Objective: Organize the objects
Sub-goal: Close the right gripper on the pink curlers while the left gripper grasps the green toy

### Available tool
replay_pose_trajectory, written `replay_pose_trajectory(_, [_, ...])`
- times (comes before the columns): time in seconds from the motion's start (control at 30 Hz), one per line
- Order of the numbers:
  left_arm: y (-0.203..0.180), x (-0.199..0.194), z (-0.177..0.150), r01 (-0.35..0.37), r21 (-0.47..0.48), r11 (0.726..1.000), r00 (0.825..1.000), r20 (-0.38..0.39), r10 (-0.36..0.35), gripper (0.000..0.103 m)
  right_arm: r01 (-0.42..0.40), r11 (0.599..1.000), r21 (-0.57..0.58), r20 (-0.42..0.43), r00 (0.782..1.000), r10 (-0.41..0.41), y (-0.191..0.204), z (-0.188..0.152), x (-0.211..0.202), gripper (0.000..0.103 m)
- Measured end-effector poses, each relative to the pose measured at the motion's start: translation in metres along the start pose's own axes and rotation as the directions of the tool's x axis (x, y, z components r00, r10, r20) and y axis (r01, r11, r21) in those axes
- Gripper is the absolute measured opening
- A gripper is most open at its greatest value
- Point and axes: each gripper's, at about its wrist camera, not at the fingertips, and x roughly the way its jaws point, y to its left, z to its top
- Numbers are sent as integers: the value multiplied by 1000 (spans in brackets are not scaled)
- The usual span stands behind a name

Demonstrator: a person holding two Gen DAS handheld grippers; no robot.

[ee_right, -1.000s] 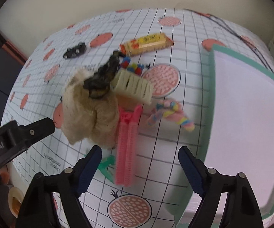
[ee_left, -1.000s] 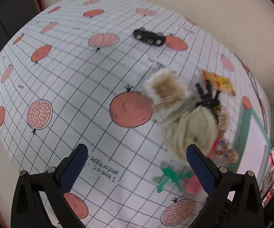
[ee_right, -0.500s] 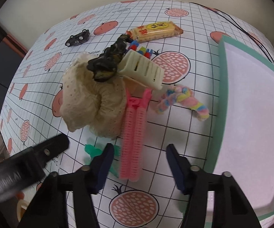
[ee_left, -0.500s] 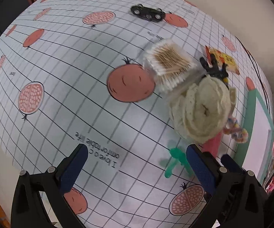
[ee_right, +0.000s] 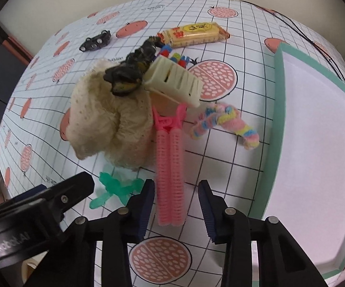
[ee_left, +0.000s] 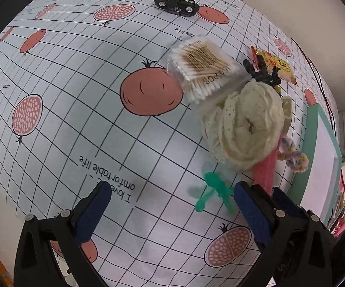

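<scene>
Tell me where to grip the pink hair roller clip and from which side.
Grip the near end of the pink hair roller clip, coming from the camera side with the right gripper. It lies lengthwise toward the gripper, its near end free, while its far hinge end sits against the cream scrunchie and comb.

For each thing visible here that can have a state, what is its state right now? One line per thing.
Left gripper: open, holding nothing.
Right gripper: open, fingers either side of the pink hair roller clip's near end.
Pink hair roller clip: lying flat, not gripped.
Black toy car: upside down, wheels up.
Clear box of cotton swabs: closed, full.
Yellow snack bar: wrapper sealed.
Teal-rimmed white tray: empty where visible.
</scene>
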Motion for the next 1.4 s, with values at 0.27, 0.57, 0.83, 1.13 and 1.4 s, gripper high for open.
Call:
replay_pose_trajectory(0.27, [-2, 1, -6, 10, 11, 1000, 1000, -13, -10, 102, -2, 1000, -11, 2, 1000, 2, -1, -1, -3, 30])
replay_pose_trajectory(0.57, [-6, 3, -13, 6, 29, 1000, 1000, -29, -5, 94, -6, 1000, 0, -15, 1000, 6, -3, -7, -4, 30])
replay_pose_trajectory(0.83, [-1, 7, -17, 19, 21, 1000, 999, -38, -18, 88, -13, 1000, 2, -21, 1000, 13, 0, -11, -5, 30])
replay_pose_trajectory(1.13, [1, -6, -26, 40, 71, 997, 999, -11, -39, 59, -21, 1000, 1, -28, 999, 21, -5, -13, -8, 30])
replay_pose_trajectory(1.4, [9, -15, -36, 112, 140, 984, 993, -39, -107, 36, -17, 1000, -8, -20, 1000, 17, -4, -11, -5, 30])
